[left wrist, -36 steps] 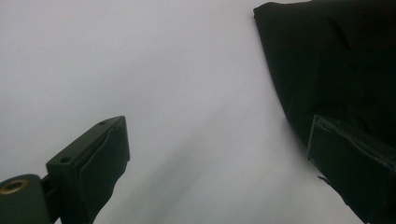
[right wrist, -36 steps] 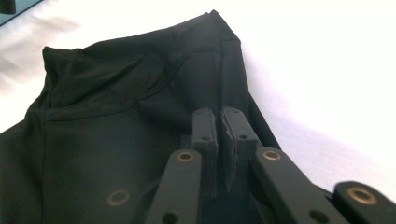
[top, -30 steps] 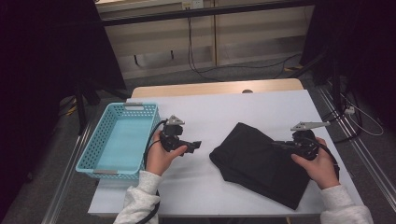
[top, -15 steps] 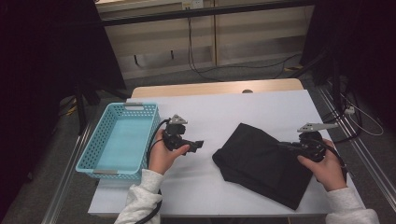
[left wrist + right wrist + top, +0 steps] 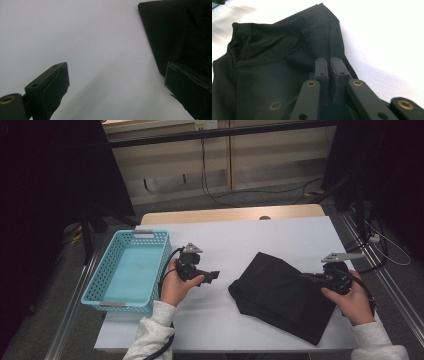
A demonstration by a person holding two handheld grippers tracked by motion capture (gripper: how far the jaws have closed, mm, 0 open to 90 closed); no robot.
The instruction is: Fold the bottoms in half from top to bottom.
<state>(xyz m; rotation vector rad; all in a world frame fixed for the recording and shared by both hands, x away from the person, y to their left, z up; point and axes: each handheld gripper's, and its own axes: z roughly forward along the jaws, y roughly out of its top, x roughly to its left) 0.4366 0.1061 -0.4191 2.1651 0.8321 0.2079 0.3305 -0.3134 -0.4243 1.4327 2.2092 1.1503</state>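
The black garment point(image 5: 282, 297) is seen folded on the right half of the white table point(image 5: 240, 235), its long axis running on a slant from the upper left toward the near right corner. The right gripper point(image 5: 306, 277) is held over the cloth's right part, jaws pointing left across it; in the right gripper view point(image 5: 329, 65) the jaws are pressed together, and whether a thin fold is pinched between them cannot be told, though the cloth lies directly beneath the tips. The left gripper point(image 5: 215, 275) is held over bare table, just left of the garment's left corner, aimed toward it; in the left gripper view point(image 5: 117, 85) its jaws are spread wide with nothing between them, the cloth's edge point(image 5: 160, 37) lying ahead and to the right. The turquoise basket point(image 5: 100, 292) stands well apart at the table's left edge. The right gripper is judged the nearer to the cloth, the left one needing only a short reach rightward.
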